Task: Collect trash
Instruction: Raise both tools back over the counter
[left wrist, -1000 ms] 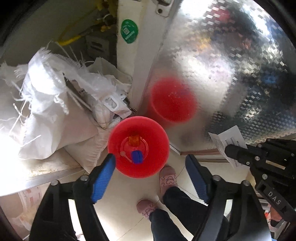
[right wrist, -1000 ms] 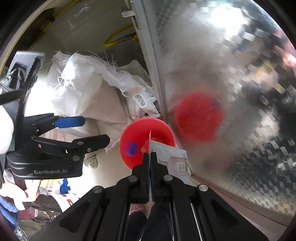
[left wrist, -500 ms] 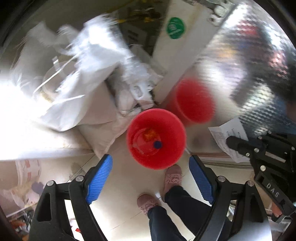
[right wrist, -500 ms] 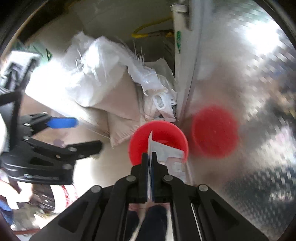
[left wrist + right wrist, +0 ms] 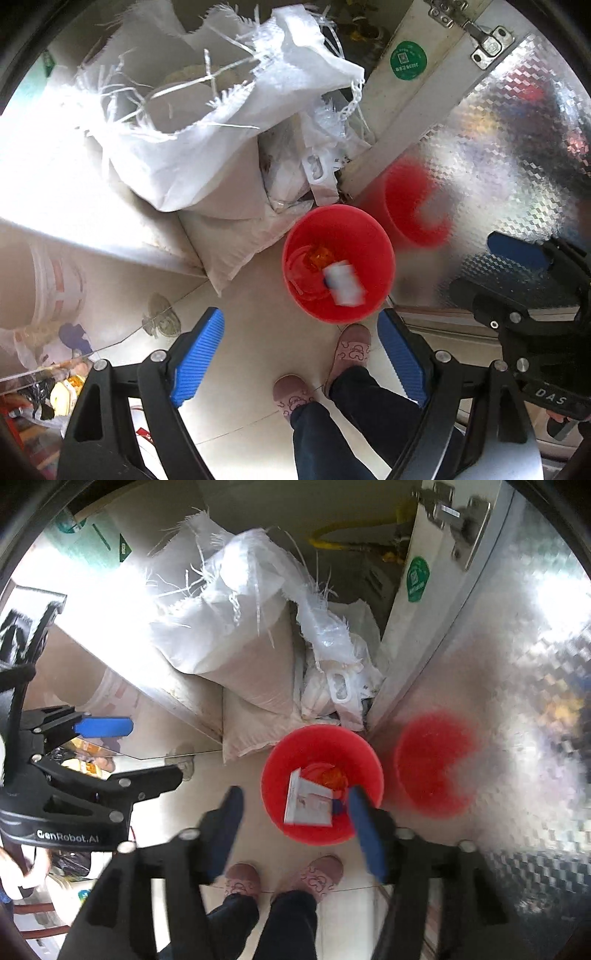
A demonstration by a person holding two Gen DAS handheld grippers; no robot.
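My right claw point(image 5: 295, 812) is released, fingers spread wide above the red bucket point(image 5: 321, 782); the paper slip point(image 5: 308, 803) lies inside it, just ahead of the fingertips. My left claw point(image 5: 301, 354) is also released, empty, with the bucket just beyond its fingers.

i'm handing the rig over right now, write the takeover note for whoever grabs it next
Left tongs: open, empty, above the floor beside the red bucket.
Right tongs: open, empty, over the bucket's near rim.
White paper: inside the bucket, resting on an orange item and something blue already in there.
White woven sacks: piled behind the bucket, by the metal door.
Done: the paper is in the bucket.
Left: no other loose trash is clearly visible in these views; look around before finishing.
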